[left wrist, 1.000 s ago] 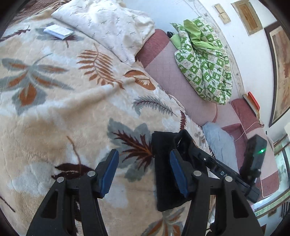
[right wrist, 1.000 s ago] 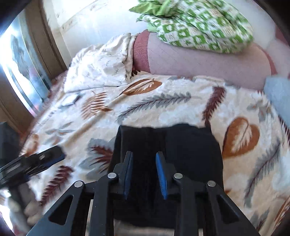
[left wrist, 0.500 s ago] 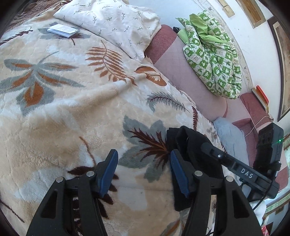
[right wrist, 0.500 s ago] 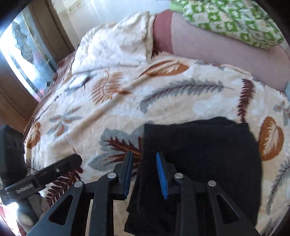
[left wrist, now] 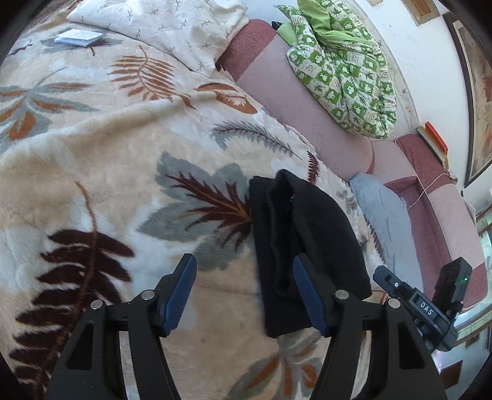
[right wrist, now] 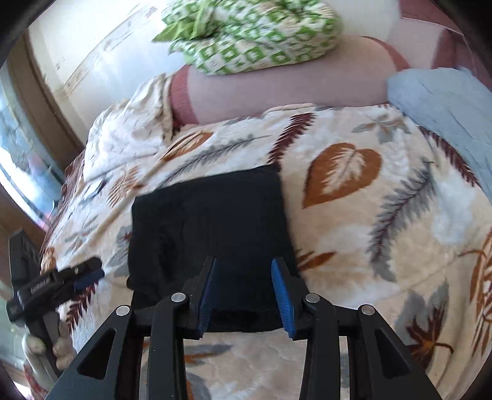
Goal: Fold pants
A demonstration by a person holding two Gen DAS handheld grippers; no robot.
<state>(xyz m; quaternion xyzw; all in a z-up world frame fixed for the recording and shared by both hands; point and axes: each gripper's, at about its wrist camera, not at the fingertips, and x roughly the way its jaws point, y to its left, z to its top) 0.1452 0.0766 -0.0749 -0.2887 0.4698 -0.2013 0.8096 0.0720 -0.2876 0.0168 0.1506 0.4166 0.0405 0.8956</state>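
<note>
The black pants [left wrist: 307,240] lie folded into a thick rectangle on the leaf-patterned blanket [left wrist: 92,147]. My left gripper [left wrist: 243,277] hovers just short of their near left edge. Its jaws are opening, its right pad is over the cloth and nothing is pinched. In the right wrist view the pants [right wrist: 209,221] lie straight ahead. My right gripper [right wrist: 244,270] stands over their near edge. Its jaws are opening too, with the cloth below them and the pads not pressing. Each gripper shows in the other's view: the right gripper [left wrist: 412,298], and the left gripper [right wrist: 77,277] held in a hand [right wrist: 46,347].
A white pillow [left wrist: 160,27] and a small booklet [left wrist: 80,37] lie at the far end of the bed. A pink bolster [left wrist: 292,92] carries a green-checked quilt [left wrist: 344,67]. A grey-blue cloth [left wrist: 384,215] lies right of the pants. Books [left wrist: 433,138] rest by the wall.
My right gripper's jaws have spread and it has swung from the pants' left edge toward their middle, drawing back off the cloth. The left gripper has opened slightly wider and shifted.
</note>
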